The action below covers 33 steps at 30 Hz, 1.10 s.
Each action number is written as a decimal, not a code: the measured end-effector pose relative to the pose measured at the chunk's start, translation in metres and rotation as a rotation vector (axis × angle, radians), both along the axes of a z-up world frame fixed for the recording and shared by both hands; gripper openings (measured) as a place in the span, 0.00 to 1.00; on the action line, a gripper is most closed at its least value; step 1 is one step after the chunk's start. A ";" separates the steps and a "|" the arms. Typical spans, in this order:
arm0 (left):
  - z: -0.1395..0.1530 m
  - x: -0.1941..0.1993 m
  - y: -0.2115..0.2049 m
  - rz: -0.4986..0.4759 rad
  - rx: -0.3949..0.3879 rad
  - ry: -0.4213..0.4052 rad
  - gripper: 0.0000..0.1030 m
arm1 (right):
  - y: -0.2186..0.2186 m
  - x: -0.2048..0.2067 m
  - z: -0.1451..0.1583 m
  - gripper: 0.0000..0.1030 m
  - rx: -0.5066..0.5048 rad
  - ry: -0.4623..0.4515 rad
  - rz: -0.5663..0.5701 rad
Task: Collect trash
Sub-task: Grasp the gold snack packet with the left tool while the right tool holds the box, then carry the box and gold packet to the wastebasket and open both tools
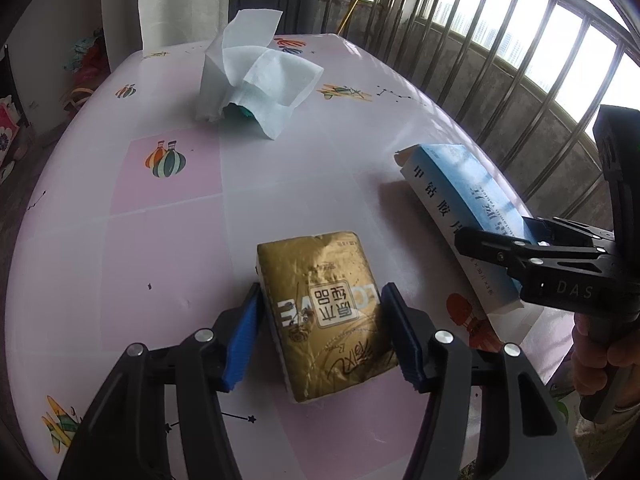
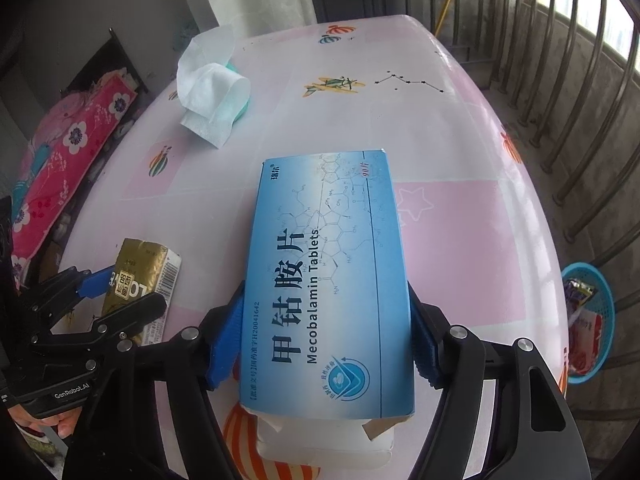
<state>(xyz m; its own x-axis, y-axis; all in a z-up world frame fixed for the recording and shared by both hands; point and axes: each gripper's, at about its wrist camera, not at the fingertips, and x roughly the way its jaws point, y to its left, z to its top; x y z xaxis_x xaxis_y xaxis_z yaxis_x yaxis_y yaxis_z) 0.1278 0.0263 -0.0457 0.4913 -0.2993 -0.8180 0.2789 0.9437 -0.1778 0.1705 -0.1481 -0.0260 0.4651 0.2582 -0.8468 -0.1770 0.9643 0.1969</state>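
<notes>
My left gripper (image 1: pixel 320 332) clamps its blue pads on the gold tissue pack (image 1: pixel 324 312) on the pink table (image 1: pixel 168 216), while my right gripper (image 2: pixel 324 332) clamps the blue tablet box (image 2: pixel 328 280) beside it.

White tissue (image 1: pixel 256 80) hides most of a teal object (image 1: pixel 240 113).

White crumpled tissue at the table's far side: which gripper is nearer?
Left, marginally. The left gripper straddles the gold packet, the right gripper the blue tablet box; the tissue lies well beyond both.
</notes>
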 end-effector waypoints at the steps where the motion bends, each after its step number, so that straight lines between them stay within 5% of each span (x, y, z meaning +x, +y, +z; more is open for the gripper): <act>1: 0.002 0.000 0.001 0.000 -0.011 0.000 0.56 | -0.003 0.000 0.002 0.64 0.023 -0.002 -0.007; 11: 0.042 0.012 -0.027 -0.105 -0.101 -0.061 0.56 | -0.065 -0.029 0.039 0.64 0.255 -0.137 -0.162; 19: 0.085 0.027 -0.140 -0.371 -0.197 -0.069 0.56 | -0.221 -0.091 0.054 0.64 0.379 -0.281 -0.626; 25: 0.083 0.046 -0.266 -0.585 -0.232 0.072 0.56 | -0.314 -0.144 0.011 0.65 0.443 -0.231 -0.977; 33: 0.021 0.066 -0.430 -0.716 -0.128 0.289 0.56 | -0.380 -0.136 -0.072 0.65 0.593 -0.097 -1.137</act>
<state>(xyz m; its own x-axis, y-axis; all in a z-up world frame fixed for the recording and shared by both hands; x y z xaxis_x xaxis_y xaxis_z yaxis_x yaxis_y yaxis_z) 0.1940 -0.4033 -0.0248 -0.0839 -0.5633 -0.8220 0.7383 0.5189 -0.4309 0.0344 -0.5280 -0.0979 0.7240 0.0014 -0.6898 0.6454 0.3515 0.6781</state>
